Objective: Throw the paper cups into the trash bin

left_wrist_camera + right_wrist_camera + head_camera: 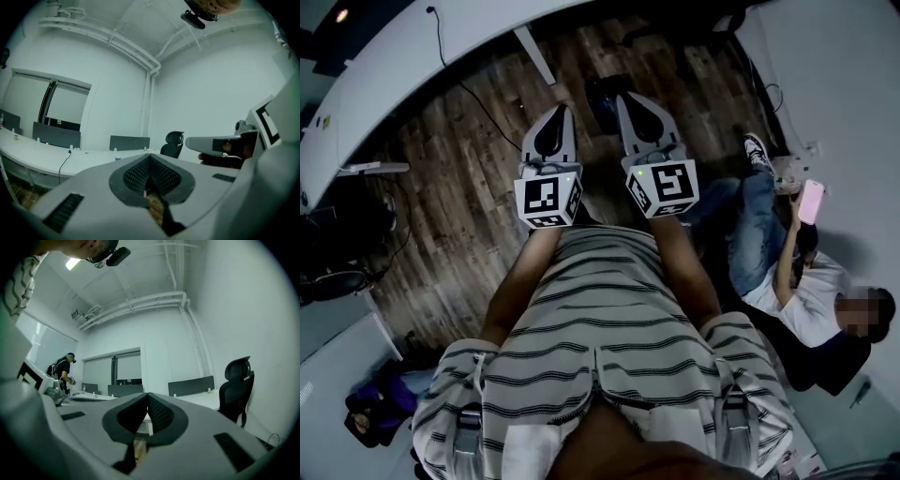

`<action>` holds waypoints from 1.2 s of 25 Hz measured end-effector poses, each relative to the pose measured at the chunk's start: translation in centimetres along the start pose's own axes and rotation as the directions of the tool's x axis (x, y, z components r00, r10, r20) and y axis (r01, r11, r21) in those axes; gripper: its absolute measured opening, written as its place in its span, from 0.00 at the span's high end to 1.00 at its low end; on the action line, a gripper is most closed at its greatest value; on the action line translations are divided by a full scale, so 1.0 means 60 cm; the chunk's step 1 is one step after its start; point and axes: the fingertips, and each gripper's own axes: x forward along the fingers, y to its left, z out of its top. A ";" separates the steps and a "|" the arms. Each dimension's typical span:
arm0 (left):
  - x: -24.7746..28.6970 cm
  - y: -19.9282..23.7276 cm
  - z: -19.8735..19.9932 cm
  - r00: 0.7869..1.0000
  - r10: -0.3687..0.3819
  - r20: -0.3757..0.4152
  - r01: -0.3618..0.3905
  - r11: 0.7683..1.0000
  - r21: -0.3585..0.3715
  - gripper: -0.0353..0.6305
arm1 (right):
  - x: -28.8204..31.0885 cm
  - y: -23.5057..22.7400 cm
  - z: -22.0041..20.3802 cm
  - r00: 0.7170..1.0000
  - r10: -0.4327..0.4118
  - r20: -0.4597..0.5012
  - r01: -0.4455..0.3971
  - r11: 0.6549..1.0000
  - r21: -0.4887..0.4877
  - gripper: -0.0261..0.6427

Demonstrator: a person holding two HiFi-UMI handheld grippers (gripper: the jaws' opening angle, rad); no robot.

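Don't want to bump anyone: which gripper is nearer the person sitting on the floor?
Right. The right gripper is beside the seated person, who lies to its right; the left gripper sits on its far side, farther away.

no readable txt, brands or nos. in any view; only b/w square code markers on left cube point(548, 199) & right cube point(664, 187).

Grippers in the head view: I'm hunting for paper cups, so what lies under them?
Only dark wood-plank floor under the shut grey left gripper and right gripper, no cups. The person's striped shirt hides the floor nearer in.
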 end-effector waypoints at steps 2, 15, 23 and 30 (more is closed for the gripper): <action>0.045 0.028 0.005 1.000 -0.030 -0.006 0.030 1.000 0.006 0.91 | 0.045 -0.013 0.001 1.000 -0.027 0.000 0.027 1.000 0.002 0.94; 0.355 0.241 0.057 0.982 -0.182 -0.054 0.183 0.983 0.022 0.91 | 0.384 -0.107 0.003 0.979 -0.202 -0.036 0.203 0.979 0.020 0.94; 0.465 0.327 0.056 0.971 -0.228 -0.076 0.231 0.972 0.035 0.91 | 0.518 -0.147 -0.009 0.962 -0.266 -0.058 0.268 0.963 0.017 0.94; 0.519 0.342 0.038 0.970 -0.219 -0.103 0.221 0.975 0.009 0.91 | 0.570 -0.172 -0.017 0.960 -0.269 -0.082 0.270 0.963 0.008 0.94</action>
